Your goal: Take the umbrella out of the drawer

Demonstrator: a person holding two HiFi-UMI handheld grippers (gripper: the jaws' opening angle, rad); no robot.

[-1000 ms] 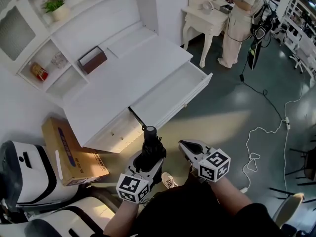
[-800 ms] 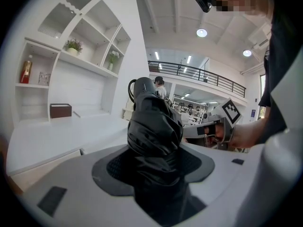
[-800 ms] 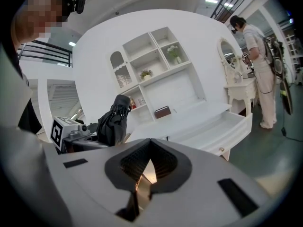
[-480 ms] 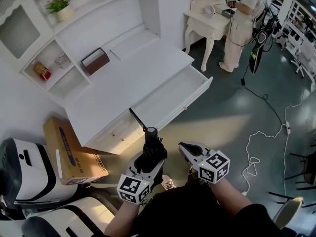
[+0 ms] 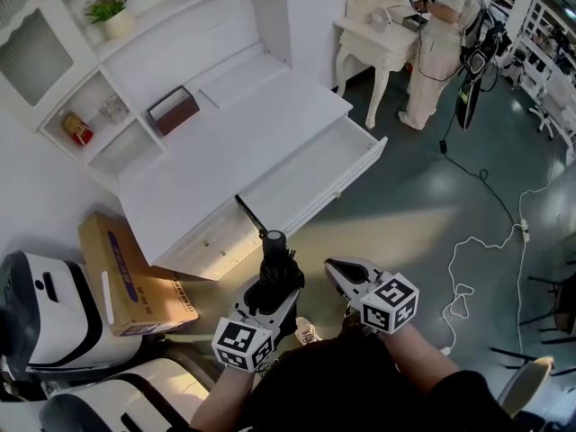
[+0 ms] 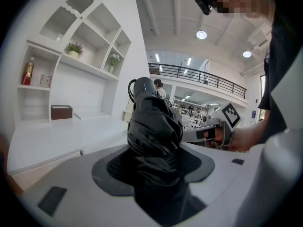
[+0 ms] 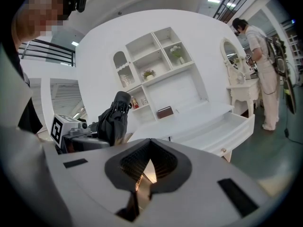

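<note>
A folded black umbrella stands upright in my left gripper, which is shut on its bundled canopy; the knob end points up. It fills the middle of the left gripper view and shows at the left of the right gripper view. The white desk's long drawer stands pulled open ahead and looks empty. My right gripper hovers just right of the umbrella, jaws together, holding nothing.
The white desk carries a brown box under its shelves. A cardboard box and a white machine sit to the left. A person stands at a dressing table far right; a white cable lies on the floor.
Both grippers and the umbrella have stayed where they were; only the head view shifted slightly.
</note>
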